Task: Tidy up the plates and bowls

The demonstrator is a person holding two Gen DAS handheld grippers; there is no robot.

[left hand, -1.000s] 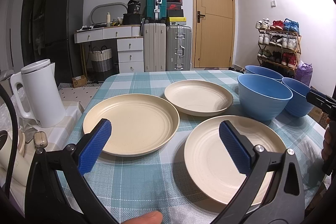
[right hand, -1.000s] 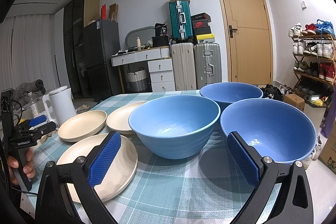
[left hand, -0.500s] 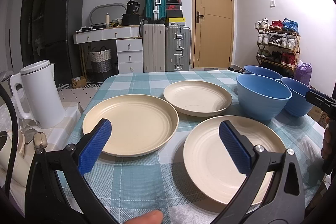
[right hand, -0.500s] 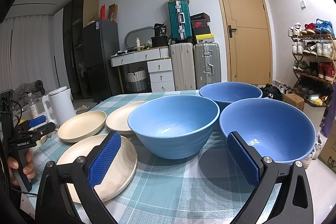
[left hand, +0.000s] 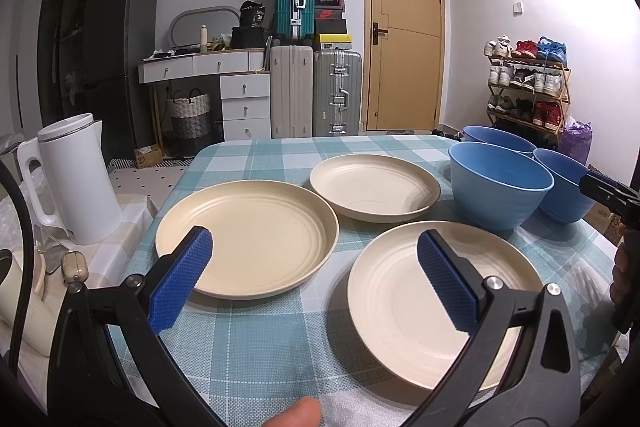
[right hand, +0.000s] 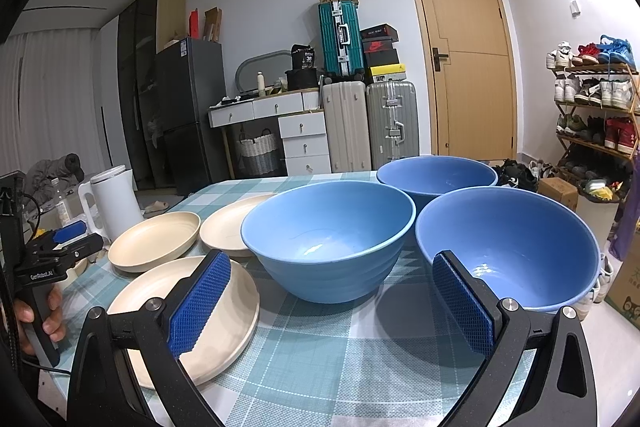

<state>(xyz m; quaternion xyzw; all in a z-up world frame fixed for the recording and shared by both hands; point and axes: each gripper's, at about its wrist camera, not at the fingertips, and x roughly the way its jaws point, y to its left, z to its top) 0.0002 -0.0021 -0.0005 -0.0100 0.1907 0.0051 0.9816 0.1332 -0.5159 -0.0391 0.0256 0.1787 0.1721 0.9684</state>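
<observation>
Three cream plates lie on the checked tablecloth: a left plate (left hand: 248, 235), a far plate (left hand: 374, 185) and a near plate (left hand: 404, 303). Three blue bowls stand to their right: a middle bowl (right hand: 328, 235), a far bowl (right hand: 436, 175) and a near right bowl (right hand: 504, 247). My left gripper (left hand: 312, 277) is open and empty, hovering at the table's near edge before the left and near plates. My right gripper (right hand: 336, 301) is open and empty, in front of the middle and right bowls.
A white kettle (left hand: 76, 183) stands on a side surface left of the table. The table's right edge runs just past the bowls. Suitcases, drawers, a door and a shoe rack (left hand: 528, 87) stand beyond the table.
Almost nothing has moved; both grippers stay open and nearly still.
</observation>
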